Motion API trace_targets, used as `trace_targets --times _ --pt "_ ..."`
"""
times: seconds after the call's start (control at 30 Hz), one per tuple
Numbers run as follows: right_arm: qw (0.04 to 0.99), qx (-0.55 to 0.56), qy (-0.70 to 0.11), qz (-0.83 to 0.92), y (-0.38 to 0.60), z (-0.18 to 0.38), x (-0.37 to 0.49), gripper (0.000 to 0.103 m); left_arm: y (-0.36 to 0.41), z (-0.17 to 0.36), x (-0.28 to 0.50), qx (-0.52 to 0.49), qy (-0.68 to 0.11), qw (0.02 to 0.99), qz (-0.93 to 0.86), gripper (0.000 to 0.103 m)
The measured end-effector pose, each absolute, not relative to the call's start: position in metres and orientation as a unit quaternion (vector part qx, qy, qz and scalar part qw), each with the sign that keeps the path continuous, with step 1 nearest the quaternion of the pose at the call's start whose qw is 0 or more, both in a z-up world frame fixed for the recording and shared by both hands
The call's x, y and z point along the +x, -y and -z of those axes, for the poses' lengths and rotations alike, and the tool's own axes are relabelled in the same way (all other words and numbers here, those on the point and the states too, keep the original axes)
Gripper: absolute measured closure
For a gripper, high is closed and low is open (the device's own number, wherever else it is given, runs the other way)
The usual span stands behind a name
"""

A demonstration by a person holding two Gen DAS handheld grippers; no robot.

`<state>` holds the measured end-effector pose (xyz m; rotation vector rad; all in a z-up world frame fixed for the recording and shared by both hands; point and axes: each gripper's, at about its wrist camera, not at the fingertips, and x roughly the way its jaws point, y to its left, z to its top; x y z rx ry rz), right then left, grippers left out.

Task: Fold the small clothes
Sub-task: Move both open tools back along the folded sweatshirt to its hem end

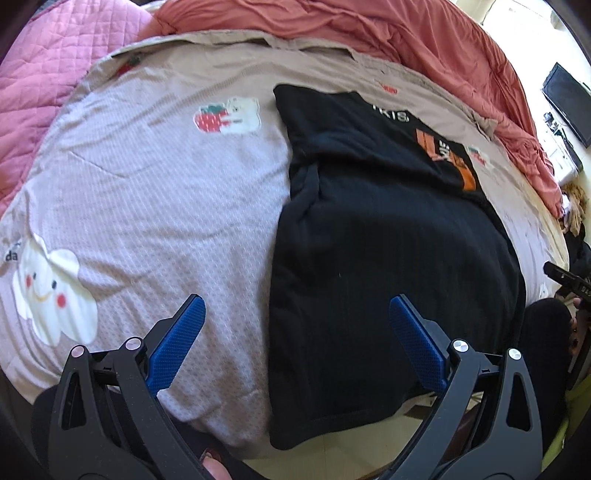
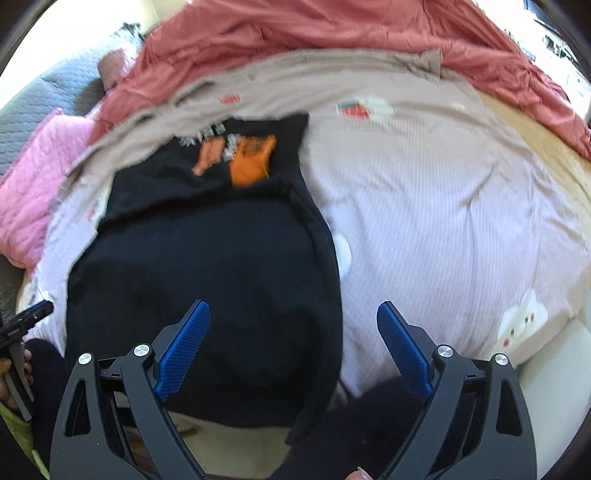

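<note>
A bed [image 1: 147,206] in mauve striped sheets (cartoon-printed), a coral duvet [image 1: 369,26] behind, bright daylight.

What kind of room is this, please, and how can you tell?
Most likely a bedroom. The black T-shirt lies on a bed sheet with strawberry and cloud prints, a rumpled coral duvet and a pink quilted blanket lie behind it, and a wall-mounted screen hangs beyond.

My claw: right gripper [image 2: 293,343], jaws spread wide, nothing between my blue pads [image 2: 183,352], hovering over the near end of the shirt.
Shirt: black T-shirt [image 2: 207,266], lying on the bed, orange print [image 2: 251,158] at its far end.
Bed: pale striped sheet [image 2: 443,206] with cartoon patches.
Beyond: rumpled coral blanket [image 2: 332,33]; pink quilt [image 2: 33,177] at far left.
Left edge: other gripper [image 2: 26,321], blurred.
</note>
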<state>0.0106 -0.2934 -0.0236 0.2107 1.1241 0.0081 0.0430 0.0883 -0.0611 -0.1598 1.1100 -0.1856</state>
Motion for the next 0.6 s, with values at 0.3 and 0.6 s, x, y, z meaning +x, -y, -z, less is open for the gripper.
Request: trace_targets --times 0.3,0.6 --pt "0.801 0.080 -0.593 0.011 0.289 0.054 0.021 0.012 -0.080 0.086 0.040 -0.074 -0.569 0.813 0.098 0.009" --pt "0.766 0.086 -0.637 0.012 0.293 0.079 0.028 0.024 -0.083 0.100 0.042 -0.093 -0.589 0.797 0.095 0.009"
